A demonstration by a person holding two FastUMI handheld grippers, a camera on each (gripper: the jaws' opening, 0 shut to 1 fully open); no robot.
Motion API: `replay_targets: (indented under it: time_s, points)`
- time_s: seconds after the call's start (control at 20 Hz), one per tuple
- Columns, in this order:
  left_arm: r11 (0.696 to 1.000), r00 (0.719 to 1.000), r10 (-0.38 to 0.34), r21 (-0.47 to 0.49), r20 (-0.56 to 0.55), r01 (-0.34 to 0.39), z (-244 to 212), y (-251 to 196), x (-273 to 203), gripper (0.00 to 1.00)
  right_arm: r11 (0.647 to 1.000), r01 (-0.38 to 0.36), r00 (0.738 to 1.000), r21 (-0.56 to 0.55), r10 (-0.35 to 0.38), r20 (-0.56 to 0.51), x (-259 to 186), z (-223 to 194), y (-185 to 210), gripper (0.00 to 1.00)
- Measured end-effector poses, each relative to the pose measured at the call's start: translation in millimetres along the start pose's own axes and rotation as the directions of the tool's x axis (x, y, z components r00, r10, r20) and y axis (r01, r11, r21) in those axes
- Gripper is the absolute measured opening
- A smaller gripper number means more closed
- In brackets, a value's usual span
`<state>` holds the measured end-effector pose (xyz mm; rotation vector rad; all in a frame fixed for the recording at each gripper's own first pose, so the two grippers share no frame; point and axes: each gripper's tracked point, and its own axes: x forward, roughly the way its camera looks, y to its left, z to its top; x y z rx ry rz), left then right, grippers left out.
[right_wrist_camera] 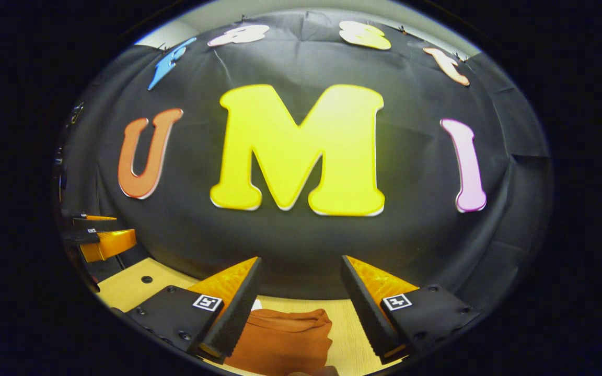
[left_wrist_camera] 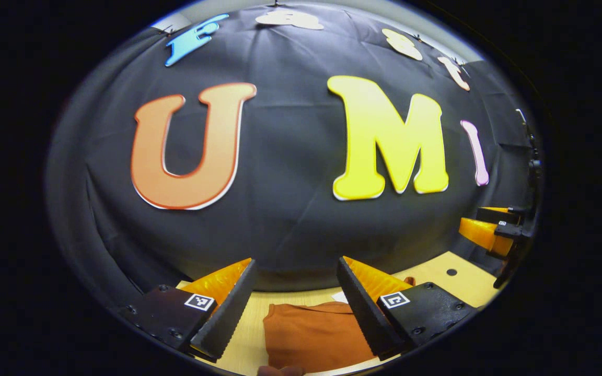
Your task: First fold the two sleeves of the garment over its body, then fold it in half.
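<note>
A rust-orange garment point(left_wrist_camera: 314, 334) lies folded on the light wooden table point(left_wrist_camera: 437, 279), low in the left gripper view. My left gripper point(left_wrist_camera: 297, 313) hovers above it, open, nothing between its fingers. In the right gripper view the same garment point(right_wrist_camera: 285, 339) shows as a bunched, folded bundle under my right gripper point(right_wrist_camera: 301, 313), which is also open and holds nothing. Both grippers stay raised off the cloth, pointing toward the booth wall. The other gripper point(left_wrist_camera: 494, 232) appears at the right edge of the left gripper view, and at the left edge of the right gripper view as the left gripper point(right_wrist_camera: 100, 237).
The wooden table point(right_wrist_camera: 128, 287) has small round holes in it point(right_wrist_camera: 147, 279) and meets the black cloth wall close behind the garment. Bare table lies on either side of the garment.
</note>
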<state>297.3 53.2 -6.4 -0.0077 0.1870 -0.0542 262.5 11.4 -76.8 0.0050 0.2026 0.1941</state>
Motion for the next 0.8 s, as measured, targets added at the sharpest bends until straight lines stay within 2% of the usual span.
replay_targets:
  time_s: [0.15, 0.3, 0.4, 0.5, 0.8]
  points:
    - [0.998, 1.000, 0.023, -0.054, 0.019, -0.022, 16.3, -8.0, -48.3, 0.99, 1.000, 0.009, 0.998, 0.027, -0.010, 0.067, -45.2, 9.2, -1.3, 0.96]
    - [0.997, 0.998, 0.046, -0.072, 0.051, -0.042, 31.8, -13.1, -90.4, 0.99, 0.999, 0.001, 0.994, 0.033, -0.004, 0.108, -85.7, 5.9, -26.5, 0.94]
    - [0.995, 0.996, 0.051, -0.084, 0.072, -0.045, 37.6, -16.4, -112.9, 0.99, 1.000, 0.009, 0.996, 0.028, -0.011, 0.092, -92.7, -2.1, -21.3, 0.94]
    - [0.996, 0.995, 0.060, -0.071, 0.084, -0.054, 36.6, -21.7, -126.7, 0.99, 0.999, -0.004, 0.997, 0.052, 0.000, 0.080, -120.7, -10.6, -12.8, 0.95]
    - [0.999, 0.997, 0.009, -0.052, 0.078, -0.005, 14.8, -53.5, -160.1, 1.00, 0.999, -0.026, 0.997, 0.018, 0.025, 0.077, -153.5, -19.9, 0.2, 0.94]
